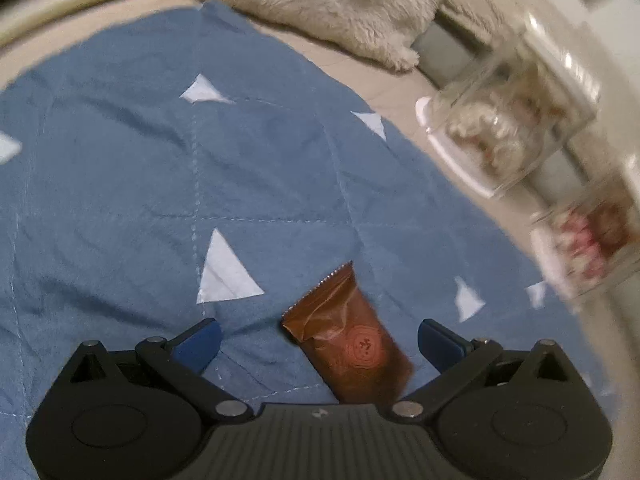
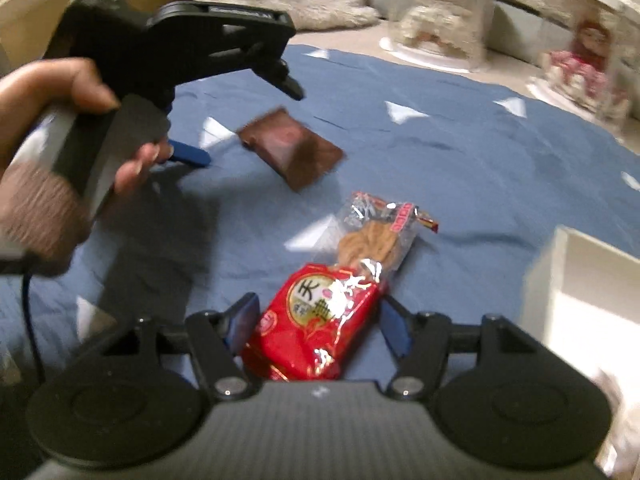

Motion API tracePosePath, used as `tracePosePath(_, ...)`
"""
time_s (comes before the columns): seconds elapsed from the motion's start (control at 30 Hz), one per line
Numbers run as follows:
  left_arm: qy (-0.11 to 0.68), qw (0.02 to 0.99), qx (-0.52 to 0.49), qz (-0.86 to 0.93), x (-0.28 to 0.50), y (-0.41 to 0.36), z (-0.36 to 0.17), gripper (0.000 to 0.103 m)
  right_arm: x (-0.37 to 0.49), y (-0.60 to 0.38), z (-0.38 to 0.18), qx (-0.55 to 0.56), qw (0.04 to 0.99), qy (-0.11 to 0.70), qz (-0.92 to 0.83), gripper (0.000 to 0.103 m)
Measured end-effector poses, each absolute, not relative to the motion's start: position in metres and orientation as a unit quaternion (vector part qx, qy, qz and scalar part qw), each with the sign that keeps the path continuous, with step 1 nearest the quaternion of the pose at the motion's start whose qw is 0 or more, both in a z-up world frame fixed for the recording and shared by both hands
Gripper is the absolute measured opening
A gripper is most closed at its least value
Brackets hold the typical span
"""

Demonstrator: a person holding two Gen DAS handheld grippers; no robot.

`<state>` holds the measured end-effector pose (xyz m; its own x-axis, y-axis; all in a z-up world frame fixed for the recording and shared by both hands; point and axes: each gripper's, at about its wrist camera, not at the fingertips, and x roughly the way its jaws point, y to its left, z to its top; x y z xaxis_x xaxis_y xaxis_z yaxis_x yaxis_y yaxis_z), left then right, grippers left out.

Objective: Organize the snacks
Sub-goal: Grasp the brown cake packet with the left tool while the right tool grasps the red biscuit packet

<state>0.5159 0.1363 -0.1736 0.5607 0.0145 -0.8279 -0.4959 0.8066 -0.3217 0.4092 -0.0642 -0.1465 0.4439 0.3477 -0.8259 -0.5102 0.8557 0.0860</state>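
A brown snack packet (image 1: 352,340) lies on the blue quilt between the wide-open fingers of my left gripper (image 1: 320,340), not gripped. In the right wrist view the same brown packet (image 2: 292,148) shows blurred, just right of the left gripper (image 2: 240,120). A red snack packet (image 2: 316,332) lies between the open fingers of my right gripper (image 2: 316,320), which stand apart from its sides. A clear packet of brown biscuits (image 2: 380,232) lies just beyond the red one.
A blue quilt (image 1: 160,160) with white triangles covers the surface. A white box (image 2: 592,292) stands at the right. Clear domes with dolls (image 1: 508,132) (image 2: 580,60) stand at the far edge. A fluffy cushion (image 1: 340,8) lies behind.
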Motion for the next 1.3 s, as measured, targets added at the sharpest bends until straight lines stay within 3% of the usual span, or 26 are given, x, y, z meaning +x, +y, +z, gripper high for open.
tracePosePath(0.27,0.452,0.875,-0.064,0.160,0.536,0.091,-0.191,0.103,0.381,-0.077,-0.147,-0.079,0.844,0.451,0.279,0.070)
tracePosePath(0.63,0.493,0.868,-0.022,0.061,0.496,0.129,-0.178,0.103,0.390,-0.070,-0.157,-0.069,0.836,0.472,0.271,0.071)
tracePosePath(0.73,0.497,0.864,-0.036,0.071,0.490,0.142,-0.176,0.103,0.394,-0.065,-0.159,-0.063,0.839,0.484,0.242,0.082)
tracePosePath(0.93,0.486,0.868,-0.046,0.086,0.480,0.150,-0.170,0.102,0.404,-0.061,-0.153,0.006,0.857,0.487,0.167,0.081)
tracePosePath(1.0,0.477,0.873,-0.055,0.091,0.480,0.151,-0.170,0.095,0.410,-0.064,-0.157,0.033,0.854,0.499,0.144,0.067)
tracePosePath(1.23,0.475,0.876,0.003,0.089,0.489,0.117,-0.174,0.070,0.417,-0.056,-0.171,0.049,0.852,0.512,0.100,0.059)
tracePosePath(1.3,0.474,0.877,0.011,0.078,0.488,0.111,-0.172,0.054,0.421,-0.053,-0.171,0.048,0.851,0.512,0.103,0.060)
